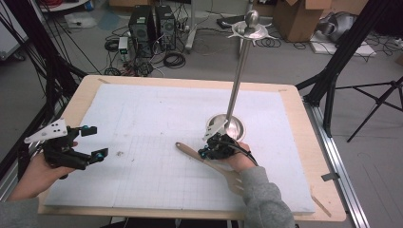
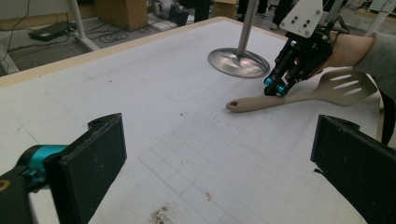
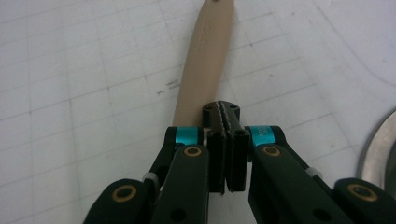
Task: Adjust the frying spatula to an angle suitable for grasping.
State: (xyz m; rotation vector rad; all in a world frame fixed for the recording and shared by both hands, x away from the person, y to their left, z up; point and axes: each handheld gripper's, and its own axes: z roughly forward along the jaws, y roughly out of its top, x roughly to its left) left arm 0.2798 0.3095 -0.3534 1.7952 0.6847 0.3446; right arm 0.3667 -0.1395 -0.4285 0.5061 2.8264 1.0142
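A tan slotted spatula (image 1: 190, 153) lies flat on the white gridded mat (image 1: 142, 123), handle pointing left, slotted head towards the table's front. My right gripper (image 1: 204, 153) is shut, jaws pressed together with nothing between them, tips down at the middle of the handle. In the right gripper view the shut right gripper (image 3: 225, 114) sits over the spatula (image 3: 205, 60), which runs on beneath it. My left gripper (image 1: 95, 141) is open at the left edge of the mat, far from the spatula. From the left gripper view, the open left gripper (image 2: 215, 158) faces the spatula (image 2: 299, 95) and the right gripper (image 2: 275, 88).
A tall metal stand (image 1: 240, 71) rises from a round steel base (image 1: 227, 127) just behind my right hand; its base (image 2: 238, 63) is close to the spatula handle. The mat lies on a wooden table (image 1: 309, 142). Cables, computers and boxes lie on the floor beyond.
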